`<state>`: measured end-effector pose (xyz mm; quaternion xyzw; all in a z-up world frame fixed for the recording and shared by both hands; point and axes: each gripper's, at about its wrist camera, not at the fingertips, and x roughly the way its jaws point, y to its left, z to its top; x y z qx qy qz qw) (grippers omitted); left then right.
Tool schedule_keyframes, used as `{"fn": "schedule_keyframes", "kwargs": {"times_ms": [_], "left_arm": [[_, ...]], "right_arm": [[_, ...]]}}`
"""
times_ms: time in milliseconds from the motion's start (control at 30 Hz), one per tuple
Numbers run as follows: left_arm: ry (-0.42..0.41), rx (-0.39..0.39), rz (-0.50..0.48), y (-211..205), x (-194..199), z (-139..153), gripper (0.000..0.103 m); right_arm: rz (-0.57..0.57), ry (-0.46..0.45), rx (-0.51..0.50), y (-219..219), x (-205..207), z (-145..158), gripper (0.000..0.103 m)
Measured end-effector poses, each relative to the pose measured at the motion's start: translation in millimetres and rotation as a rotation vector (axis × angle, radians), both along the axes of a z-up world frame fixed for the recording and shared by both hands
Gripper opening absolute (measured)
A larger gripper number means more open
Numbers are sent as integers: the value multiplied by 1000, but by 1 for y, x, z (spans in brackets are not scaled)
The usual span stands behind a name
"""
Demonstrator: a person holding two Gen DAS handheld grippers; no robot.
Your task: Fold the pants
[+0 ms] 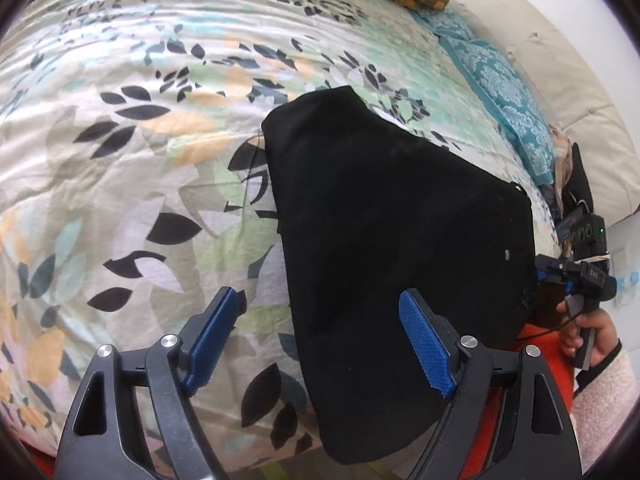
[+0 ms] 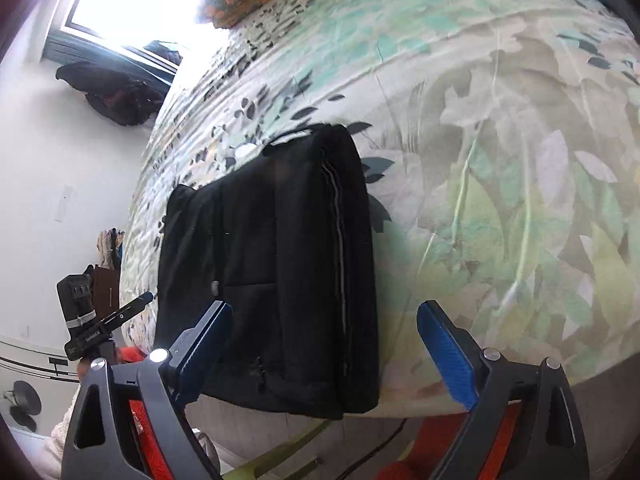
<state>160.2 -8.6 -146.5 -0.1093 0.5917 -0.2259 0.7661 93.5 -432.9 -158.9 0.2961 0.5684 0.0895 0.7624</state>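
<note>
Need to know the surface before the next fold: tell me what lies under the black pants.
The black pants lie on a leaf-print bedspread. Whatever lies directly beneath them is covered.

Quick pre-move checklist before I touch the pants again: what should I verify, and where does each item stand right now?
1. Left gripper open and empty: ok, jaws spread, nothing between the pads.
2. Right gripper open and empty: ok, jaws spread, nothing held.
3. Black pants folded into a compact stack: ok, layered edges show along one side in the right wrist view.
4. Pants fully supported on the bedspread: not ok, the near end reaches the bed's front edge and seems to overhang slightly.
5. Loose ends tucked: cannot tell, a thin cord seems to stick out at the far corner.
6. Layers squared underneath: cannot tell, lower layers are hidden.
</note>
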Motion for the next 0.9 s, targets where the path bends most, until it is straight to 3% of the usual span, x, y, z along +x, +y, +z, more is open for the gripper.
{"fn": "schedule_keyframes", "kwargs": {"times_ms": [133, 200, 267, 300, 333, 367, 400, 467, 567, 767, 900], "left_arm": [[41, -13, -5, -10, 5, -20, 85], [42, -32, -14, -15, 7, -20, 86], [74, -93, -49, -22, 9, -19, 82], [77, -104, -66, -27, 9, -18, 53], [51, -69, -66, -29, 8, -14, 37], [34, -65, -65, -30, 7, -11, 28], [30, -86, -51, -27, 6, -6, 18], [26, -132, -16, -19, 4, 6, 14], [-15, -156, -2, -10, -2, 31, 12], [-94, -184, 44, 41, -3, 84, 12], [-124, -131, 90, 75, 0, 85, 13]], "right_arm": [[76, 77, 126, 9, 10, -34, 93], [125, 69, 198, 17, 13, -36, 85], [163, 88, 172, 28, 15, -40, 80], [175, 94, 149, 32, 15, -42, 78], [170, 98, 144, 33, 16, -42, 68], [157, 97, 153, 31, 14, -42, 54], [147, 87, 177, 29, 12, -40, 49], [150, 45, 195, 30, 8, -30, 38], [159, -4, 191, 42, 4, -8, 32], [234, -122, 224, 89, 8, 49, 31], [272, -157, 243, 125, 24, 58, 31]]}}
